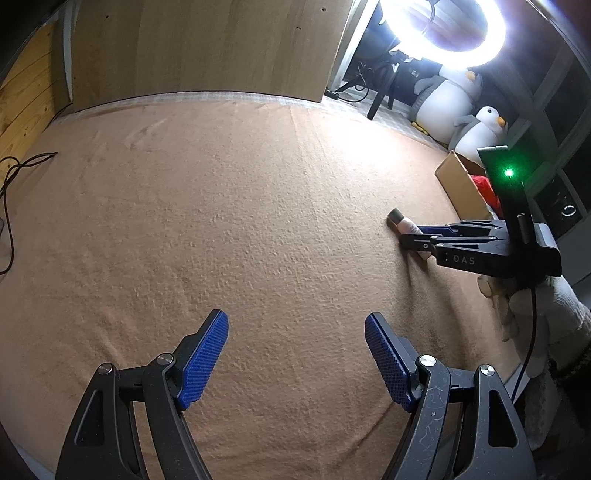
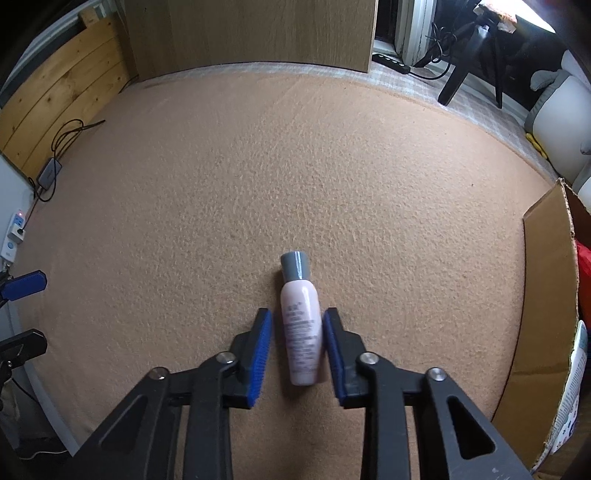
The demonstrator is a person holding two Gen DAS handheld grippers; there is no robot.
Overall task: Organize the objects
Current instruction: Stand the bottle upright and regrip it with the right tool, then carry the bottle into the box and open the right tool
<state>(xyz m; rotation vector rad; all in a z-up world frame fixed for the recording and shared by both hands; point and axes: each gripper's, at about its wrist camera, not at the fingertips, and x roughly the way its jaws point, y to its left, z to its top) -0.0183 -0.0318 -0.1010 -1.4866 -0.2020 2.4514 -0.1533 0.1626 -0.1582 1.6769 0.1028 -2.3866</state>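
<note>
A small pale pink bottle with a grey cap (image 2: 300, 325) lies on the tan blanket (image 2: 295, 166), cap pointing away. My right gripper (image 2: 297, 314) straddles the bottle, one blue pad on each side of its body. A narrow gap shows on the left side, so the jaws are not clamped on it. In the left wrist view the same bottle (image 1: 404, 225) lies at the right, with the right gripper (image 1: 424, 236) around it. My left gripper (image 1: 295, 328) is wide open and empty, low over the blanket.
An open cardboard box (image 2: 546, 295) stands at the right edge, with a red item (image 1: 485, 186) inside. Two penguin plush toys (image 1: 450, 99) sit behind it. A ring light (image 1: 443, 29) glares. Cables and a power strip (image 2: 16, 229) lie at the left. A wooden board (image 1: 203, 48) stands at the back.
</note>
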